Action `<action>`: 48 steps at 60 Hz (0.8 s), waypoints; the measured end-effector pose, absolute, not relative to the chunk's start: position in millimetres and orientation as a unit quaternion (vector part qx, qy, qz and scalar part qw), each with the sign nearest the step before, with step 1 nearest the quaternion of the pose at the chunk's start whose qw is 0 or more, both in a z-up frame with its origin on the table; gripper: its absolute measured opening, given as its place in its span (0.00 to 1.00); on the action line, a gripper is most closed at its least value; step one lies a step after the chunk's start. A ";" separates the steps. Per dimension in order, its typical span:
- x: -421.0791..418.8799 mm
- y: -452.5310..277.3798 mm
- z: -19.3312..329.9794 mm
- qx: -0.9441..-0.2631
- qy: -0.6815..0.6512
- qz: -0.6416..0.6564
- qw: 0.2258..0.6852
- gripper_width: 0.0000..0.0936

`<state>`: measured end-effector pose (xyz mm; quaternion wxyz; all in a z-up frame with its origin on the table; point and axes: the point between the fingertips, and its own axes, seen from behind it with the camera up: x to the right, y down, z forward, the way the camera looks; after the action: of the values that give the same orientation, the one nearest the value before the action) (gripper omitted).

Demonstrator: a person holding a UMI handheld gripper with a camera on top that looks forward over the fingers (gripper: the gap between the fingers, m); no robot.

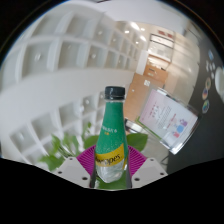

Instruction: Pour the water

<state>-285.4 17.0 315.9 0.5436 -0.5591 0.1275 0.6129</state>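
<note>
A green plastic bottle (113,128) with a black cap, a yellow label band and clear water in its lower part stands upright between my fingers. My gripper (112,168) is shut on the bottle's lower body, and both pink pads (88,160) press against its sides. The bottle is lifted, with the room swinging behind it. No cup or other vessel shows in the gripper view.
White shelving (60,70) with square compartments fills the space behind and to the left. Green leaves (60,152) show low behind the bottle. A white board or card with coloured print (170,122) stands to the right. A wooden-toned area (155,65) lies farther back.
</note>
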 end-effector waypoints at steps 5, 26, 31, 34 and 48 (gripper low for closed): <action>-245.6 30.5 334.0 -0.484 0.205 0.705 0.476 0.44; -108.5 122.6 252.4 -0.287 0.437 0.800 0.295 0.44; -101.8 126.6 239.0 -0.290 0.447 0.796 0.287 0.44; -98.3 127.9 234.9 -0.292 0.450 0.795 0.281 0.44; -88.0 116.6 263.1 -0.350 0.409 0.778 0.324 0.44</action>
<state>-88.0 116.6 263.1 0.3240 -0.3496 0.4086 0.7784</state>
